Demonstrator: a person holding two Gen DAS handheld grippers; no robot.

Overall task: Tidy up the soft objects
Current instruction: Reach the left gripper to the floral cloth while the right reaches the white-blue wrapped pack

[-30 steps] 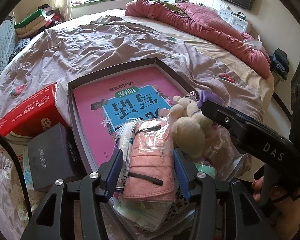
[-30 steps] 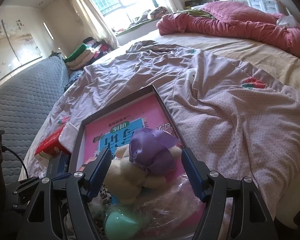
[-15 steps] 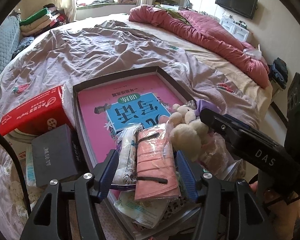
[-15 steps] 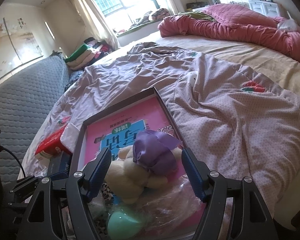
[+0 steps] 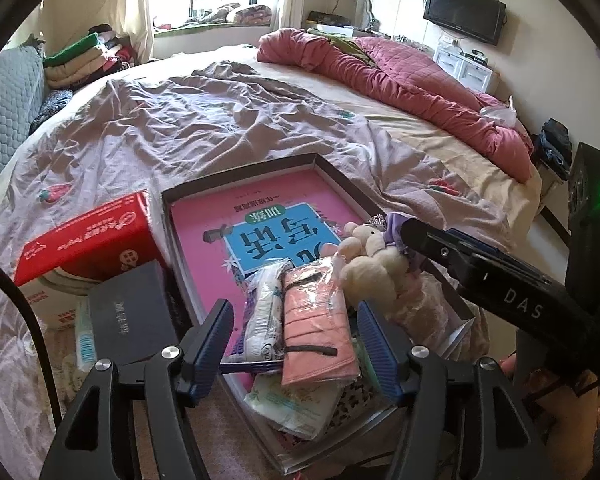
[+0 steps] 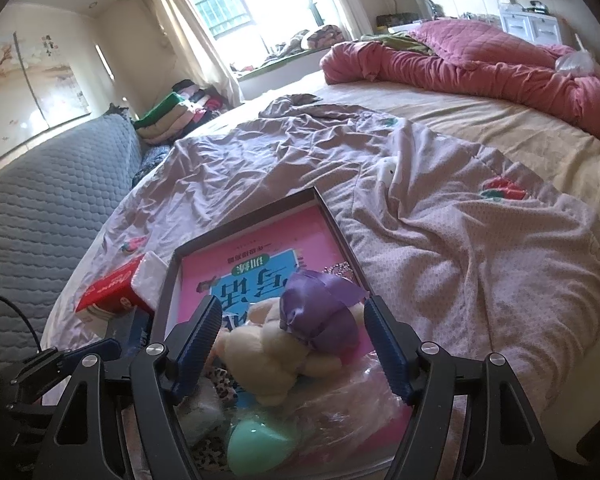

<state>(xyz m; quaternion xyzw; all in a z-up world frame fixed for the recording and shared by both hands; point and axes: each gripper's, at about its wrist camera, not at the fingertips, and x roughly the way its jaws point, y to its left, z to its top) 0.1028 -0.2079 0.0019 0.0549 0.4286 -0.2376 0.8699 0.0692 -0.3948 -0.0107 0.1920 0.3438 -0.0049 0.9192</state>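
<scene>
In the left wrist view the left gripper (image 5: pixel 293 346) sits low in the frame with its blue-padded jaws spread wide, holding nothing. Between them, though not pinched, lies the pink cloth packet (image 5: pixel 318 330), wrapped in clear film, its long axis running up the frame along the fingers' own direction. A white packet (image 5: pixel 261 320) lies against its left side and a pale green-printed pack (image 5: pixel 295 404) shows under its near end. All of these rest at the near end of a shallow dark tray (image 5: pixel 239 168), on top of a pink book (image 5: pixel 235 224) that fills the tray floor.

In the right wrist view the right gripper (image 6: pixel 293 344) is likewise wide open and empty, its jaws straddling the plush toy (image 6: pixel 267 360) with the purple satin bow (image 6: pixel 320 316). The toy lies roughly crosswise between the fingers, centre frame, near the tray's right wall; whether either pad touches it I cannot tell. A mint-green round object (image 6: pixel 259 444) and crinkled clear plastic sit lower in the frame, nearer the camera.

Outward, left of the tray, are a red box (image 5: pixel 87 236) and a dark box (image 5: pixel 131 316), all on a mauve bedspread (image 5: pixel 179 120).

Each gripper seems already lined up on its own item: the packet for the left, the plush for the right, so closing would probably be the next step for either
</scene>
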